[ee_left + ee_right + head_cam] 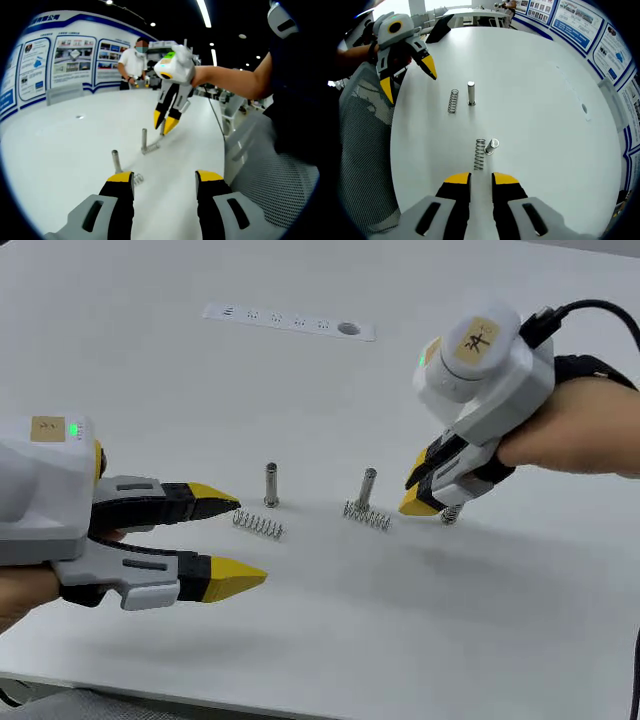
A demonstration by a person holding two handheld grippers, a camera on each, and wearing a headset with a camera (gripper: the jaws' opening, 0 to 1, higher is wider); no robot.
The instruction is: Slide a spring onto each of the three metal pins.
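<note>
Our right gripper (415,492), jaws barely parted and empty, is nearer the middle spring (367,515), which lies just left of its tips beside the middle pin (367,488), long axis left-right; our left gripper (248,540) gapes empty.

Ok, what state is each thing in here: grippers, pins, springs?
left gripper: open, holding nothing.
right gripper: jaws narrowly apart, nothing seen between them.
left pin: upright, bare.
middle pin: upright, bare.
left spring: lying flat beside the left pin.
middle spring: lying flat at the middle pin's foot.
third spring: upright under the right gripper, mostly hidden.
</note>
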